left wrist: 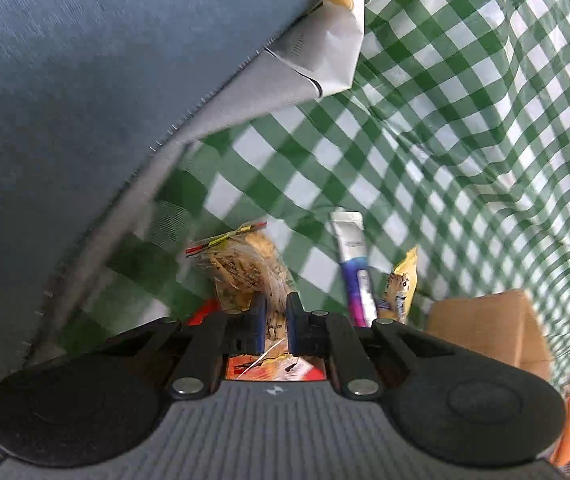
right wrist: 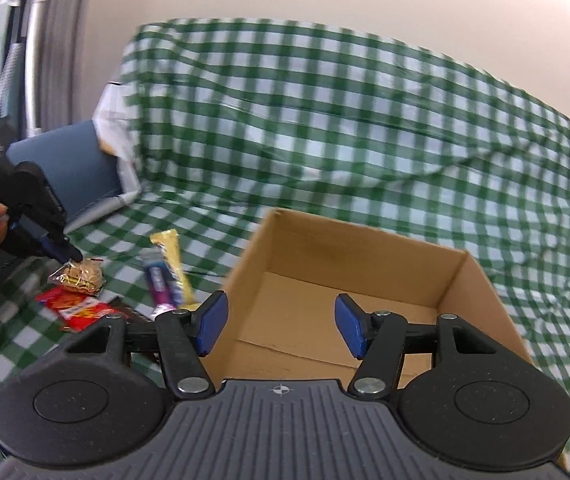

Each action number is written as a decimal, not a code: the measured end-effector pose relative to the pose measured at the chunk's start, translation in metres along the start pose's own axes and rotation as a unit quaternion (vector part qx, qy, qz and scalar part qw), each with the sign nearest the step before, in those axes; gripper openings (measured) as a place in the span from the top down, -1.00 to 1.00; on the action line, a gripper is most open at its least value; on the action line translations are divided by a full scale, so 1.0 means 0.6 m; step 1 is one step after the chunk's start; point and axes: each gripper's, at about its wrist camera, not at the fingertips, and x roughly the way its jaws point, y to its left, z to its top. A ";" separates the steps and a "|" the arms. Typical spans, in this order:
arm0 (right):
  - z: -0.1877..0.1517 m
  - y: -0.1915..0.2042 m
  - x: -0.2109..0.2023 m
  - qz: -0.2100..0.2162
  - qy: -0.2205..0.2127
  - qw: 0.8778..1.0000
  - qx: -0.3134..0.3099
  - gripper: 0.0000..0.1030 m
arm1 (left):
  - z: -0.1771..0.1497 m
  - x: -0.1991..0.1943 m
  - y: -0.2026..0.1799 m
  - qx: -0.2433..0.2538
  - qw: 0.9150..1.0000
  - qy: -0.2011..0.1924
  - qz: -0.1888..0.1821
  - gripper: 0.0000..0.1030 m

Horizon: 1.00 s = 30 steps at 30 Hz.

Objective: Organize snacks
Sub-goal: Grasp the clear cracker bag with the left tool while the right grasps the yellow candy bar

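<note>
L claw (left wrist: 276,312) pinches clear snack pack (left wrist: 245,268).

One cardboard box (right wrist: 349,280); one clear cracker packet (right wrist: 81,278); one red packet (right wrist: 75,308); one purple bar (right wrist: 159,280); one yellow bar (right wrist: 175,260).
</note>
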 end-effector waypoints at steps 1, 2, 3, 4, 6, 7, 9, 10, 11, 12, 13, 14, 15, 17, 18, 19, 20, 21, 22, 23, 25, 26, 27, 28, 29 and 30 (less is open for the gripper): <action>0.002 0.006 -0.001 0.008 0.000 1.000 -0.005 -0.16 | 0.000 0.000 0.003 0.000 1.000 0.004 0.006 0.77; 0.006 0.012 0.000 0.011 0.006 1.000 -0.009 -0.12 | 0.000 0.002 0.007 -0.005 1.000 0.011 0.009 0.76; 0.011 0.017 0.002 0.012 0.013 1.000 -0.007 -0.09 | 0.001 0.004 0.011 -0.013 1.000 0.014 0.005 0.75; 0.018 0.024 0.005 0.013 0.023 1.000 -0.003 0.05 | 0.002 0.004 0.014 -0.021 1.000 0.015 0.002 0.64; 0.038 0.044 0.010 0.018 0.042 0.999 0.009 0.29 | 0.005 0.005 0.015 -0.026 1.000 0.012 0.010 0.43; 0.050 0.056 0.014 0.018 0.052 0.998 0.013 0.43 | 0.006 0.007 0.015 -0.029 0.999 0.011 0.013 0.33; 0.076 0.083 0.034 0.030 0.066 0.997 0.028 0.45 | 0.008 0.014 0.014 -0.038 0.999 0.017 0.013 0.29; 0.083 0.093 0.047 0.035 0.073 0.996 0.032 0.45 | 0.008 0.018 0.014 -0.041 0.999 0.020 0.013 0.25; 0.092 0.103 0.063 0.041 0.081 0.995 0.035 0.45 | 0.008 0.020 0.014 -0.045 0.999 0.023 0.015 0.19; 0.103 0.115 0.084 0.046 0.088 0.994 0.036 0.45 | 0.008 0.021 0.015 -0.048 0.998 0.023 0.017 0.17; 0.108 0.123 0.101 0.050 0.093 0.994 0.032 0.40 | 0.008 0.021 0.016 -0.052 0.998 0.022 0.019 0.13; 0.113 0.133 0.125 0.050 0.102 0.993 0.026 0.32 | 0.008 0.022 0.016 -0.056 0.998 0.021 0.022 0.11; 0.117 0.140 0.145 0.048 0.111 0.992 0.024 0.27 | 0.008 0.022 0.015 -0.058 0.998 0.021 0.024 0.10; 0.126 0.149 0.186 0.053 0.130 0.990 0.032 0.23 | 0.008 0.024 0.015 -0.061 0.998 0.021 0.024 0.08; 0.128 0.152 0.201 0.055 0.134 0.989 0.037 0.22 | 0.008 0.025 0.015 -0.062 0.998 0.022 0.025 0.07; 0.130 0.161 0.220 0.055 0.139 0.988 0.037 0.14 | 0.008 0.026 0.014 -0.060 0.998 0.021 0.027 0.02; 0.130 0.170 0.238 0.054 0.144 0.988 0.033 -0.02 | 0.008 0.028 0.012 -0.059 0.998 0.021 0.029 0.00; 0.128 0.178 0.254 0.051 0.149 0.987 0.027 -0.09 | 0.008 0.028 0.012 -0.058 0.998 0.022 0.030 0.00; 0.125 0.185 0.271 0.050 0.154 0.987 0.022 -0.17 | 0.007 0.029 0.011 -0.058 0.998 0.023 0.032 -0.02; 0.120 0.193 0.292 0.052 0.164 0.985 0.017 -0.20 | 0.006 0.030 0.011 -0.057 0.998 0.024 0.033 -0.04; 0.112 0.203 0.325 0.049 0.180 0.982 0.006 -0.20 | 0.006 0.033 0.008 -0.056 0.997 0.025 0.036 -0.04; 0.107 0.206 0.339 0.045 0.184 0.982 0.000 -0.20 | 0.006 0.035 0.005 -0.053 0.998 0.027 0.037 -0.04; 0.104 0.208 0.353 0.042 0.189 0.981 -0.003 -0.20 | 0.007 0.037 0.003 -0.051 0.998 0.028 0.038 -0.04; 0.100 0.208 0.364 0.040 0.193 0.980 -0.003 -0.20 | 0.007 0.039 0.001 -0.051 0.998 0.030 0.037 -0.05; 0.094 0.207 0.377 0.038 0.200 0.979 0.001 -0.20 | 0.008 0.041 0.000 -0.052 0.998 0.030 0.037 -0.07; 0.091 0.206 0.386 0.037 0.206 0.978 0.005 -0.20 | 0.009 0.042 -0.001 -0.052 0.997 0.029 0.038 -0.08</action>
